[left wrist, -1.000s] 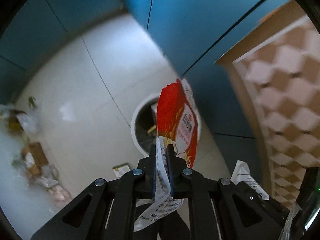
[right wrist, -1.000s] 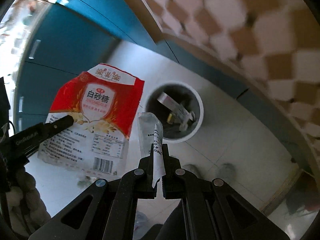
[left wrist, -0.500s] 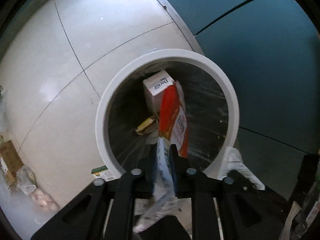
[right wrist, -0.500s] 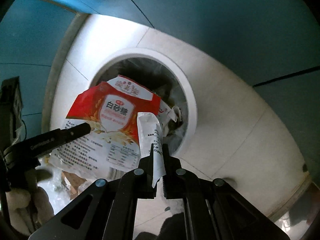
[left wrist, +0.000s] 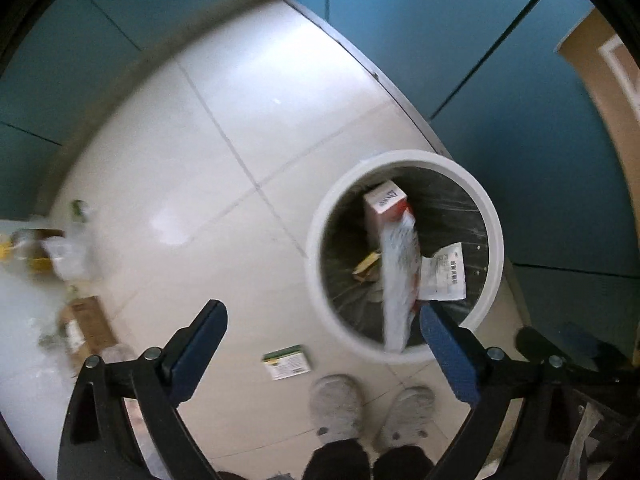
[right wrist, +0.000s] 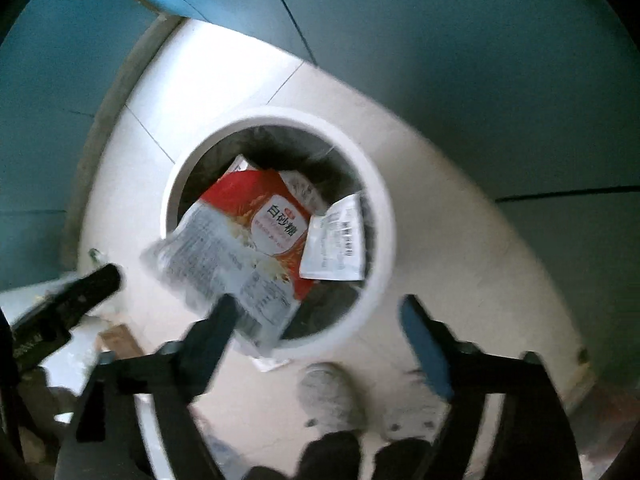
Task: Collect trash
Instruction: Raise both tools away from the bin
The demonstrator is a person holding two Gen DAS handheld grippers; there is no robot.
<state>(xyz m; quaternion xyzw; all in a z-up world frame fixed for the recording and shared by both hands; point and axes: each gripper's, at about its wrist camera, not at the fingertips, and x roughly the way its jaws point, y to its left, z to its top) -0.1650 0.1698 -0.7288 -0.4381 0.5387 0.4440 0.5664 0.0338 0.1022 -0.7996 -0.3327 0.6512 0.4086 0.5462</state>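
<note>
Hanging above the white-rimmed trash bin [left wrist: 404,256], the left gripper [left wrist: 320,326] had its blue-padded jaws spread wide apart and gripped nothing; the right gripper [right wrist: 316,316] stood likewise with its jaws well apart and nothing between them, though that view was blurred. A red and white sugar bag [right wrist: 248,240] lay tilted across the bin's mouth, its red printed end inside the bin [right wrist: 276,236] and its pale lower end sticking out over the near rim; from the left wrist view the same bag [left wrist: 398,276] showed edge-on, slanting from the middle of the bin past its near rim. Just beside the bag, on the side of the bin towards the right gripper, a small white wrapper [right wrist: 336,244] with black print sat inside the rim; the left view showed it [left wrist: 444,272] touching the bag's edge. Deeper in the bin stood a white and pink carton [left wrist: 384,208], with a yellowish scrap [left wrist: 366,266] near it on the dark liner. Outside the bin, on the pale tiled floor [left wrist: 224,152], a green and white card [left wrist: 286,362] lay just beside the near rim; two grey slippers [left wrist: 370,408] stood near it; a blurred heap of litter [left wrist: 60,276] lay well apart from the bin; blue cabinet fronts [left wrist: 500,80] rose behind the bin.
</note>
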